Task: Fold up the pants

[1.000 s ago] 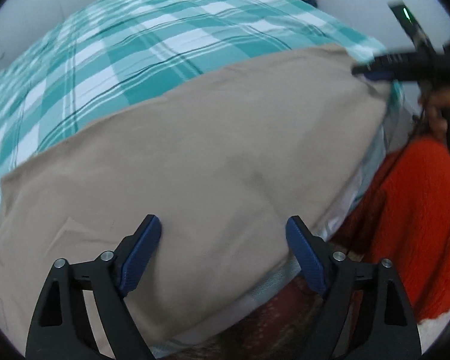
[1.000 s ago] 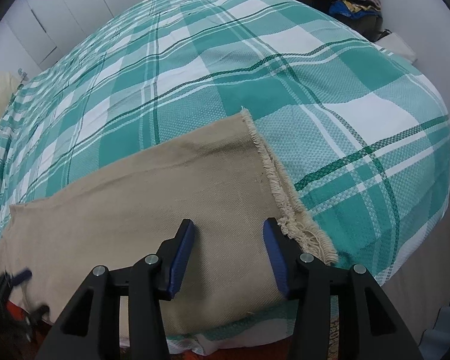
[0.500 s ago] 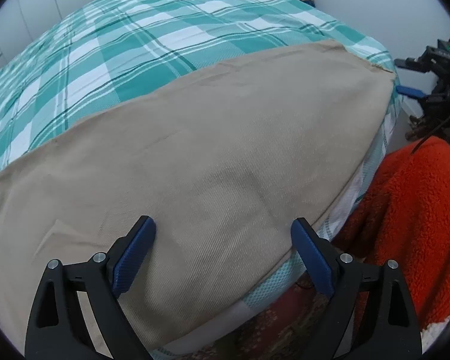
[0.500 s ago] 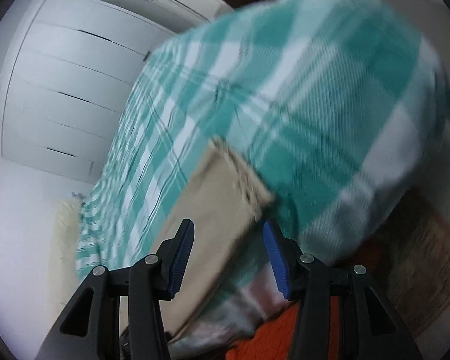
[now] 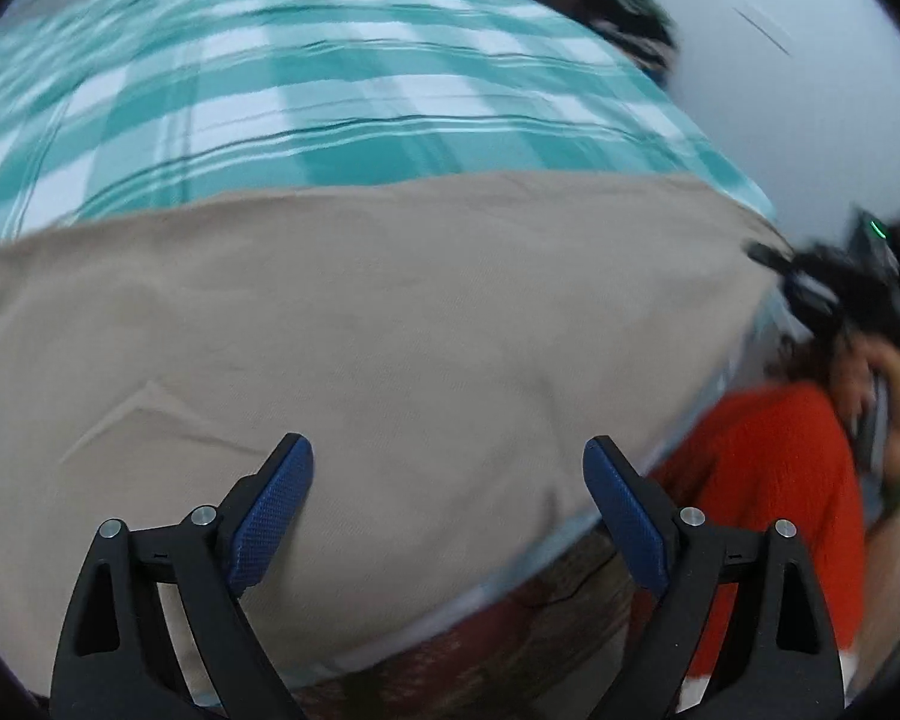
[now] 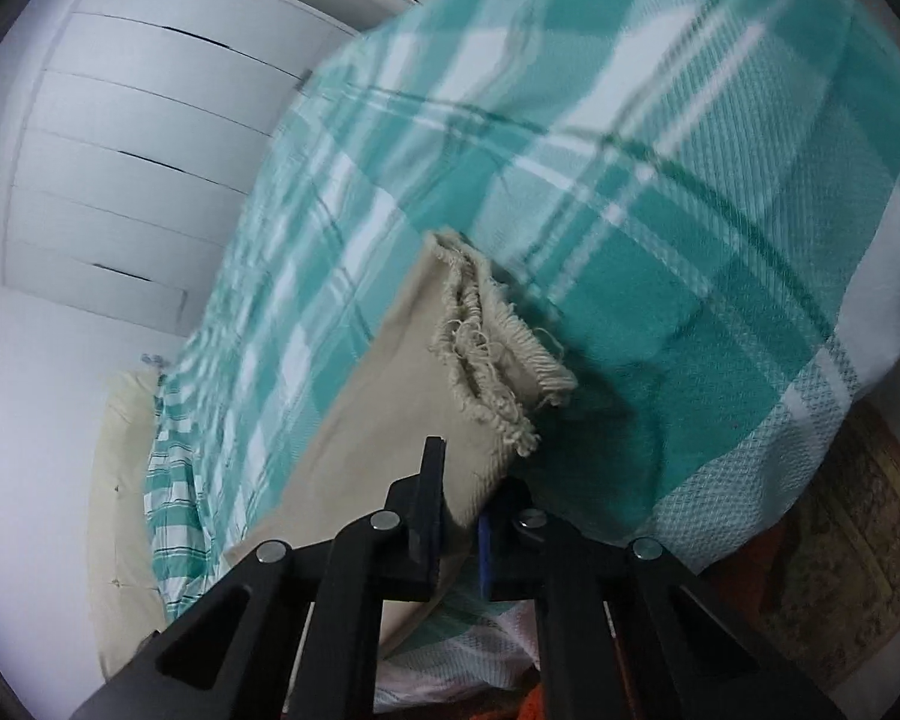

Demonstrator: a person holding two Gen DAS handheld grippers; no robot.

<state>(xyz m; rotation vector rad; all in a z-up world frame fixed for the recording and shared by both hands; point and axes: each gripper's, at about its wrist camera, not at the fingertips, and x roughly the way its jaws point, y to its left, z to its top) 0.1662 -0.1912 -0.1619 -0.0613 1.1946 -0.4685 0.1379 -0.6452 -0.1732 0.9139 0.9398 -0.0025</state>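
Beige pants (image 5: 390,324) lie flat along the near edge of a bed with a teal plaid cover (image 5: 330,96). My left gripper (image 5: 447,498) is open and empty, hovering over the middle of the pants. My right gripper (image 6: 462,516) is shut on the pants' near edge beside the frayed hem (image 6: 492,354), with the view tilted. It also shows in the left wrist view (image 5: 810,288) at the pants' right end.
The person's red fleece sleeve (image 5: 774,480) is at the bed's right edge. A patterned rug (image 6: 846,546) lies on the floor below. White wardrobe doors (image 6: 138,138) stand beyond the bed. A cream pillow (image 6: 120,480) lies at the bed's far end.
My right gripper has tilted, dropped to the bed edge and closed on the pants near the frayed hem. My left gripper has stayed open over the pants and shifted slightly.
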